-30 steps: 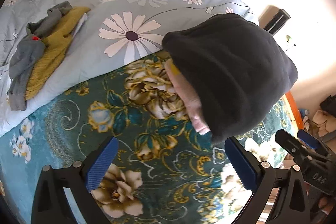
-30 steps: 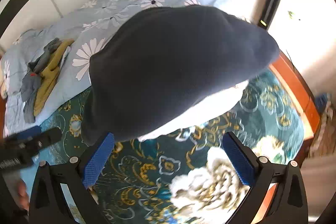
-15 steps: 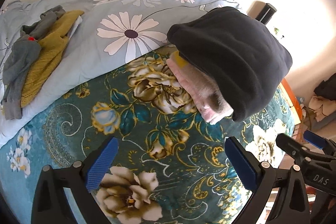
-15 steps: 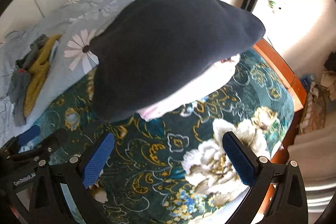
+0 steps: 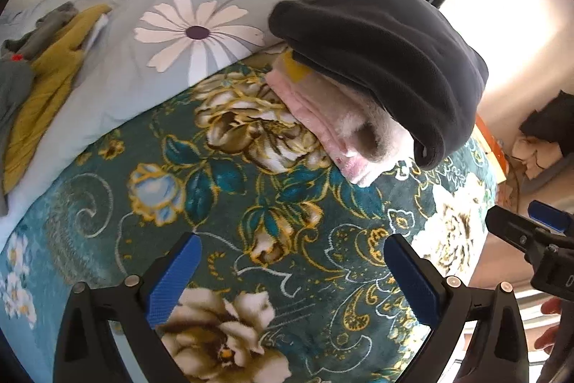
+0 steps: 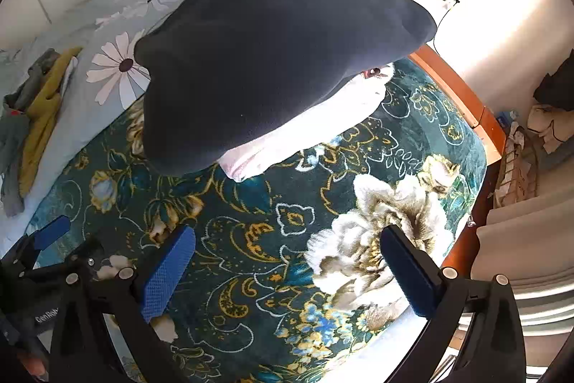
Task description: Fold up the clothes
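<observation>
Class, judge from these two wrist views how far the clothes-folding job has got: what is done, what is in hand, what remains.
Done: a dark folded garment sits on a folded pink garment on the floral blanket. In hand: nothing; left gripper and right gripper are open and empty. Left: the yellow garment and grey garment lie crumpled on the daisy quilt.

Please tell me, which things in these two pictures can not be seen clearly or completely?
- Pink garment: mostly covered by the dark folded garment in both views.
- Yellow patch, left wrist view: too little shows to identify it.
- Grey and mustard clothes: cut by the left edge, shapes unclear.
- Pile beside the bed, right wrist view: small and distorted at the rim.
</observation>
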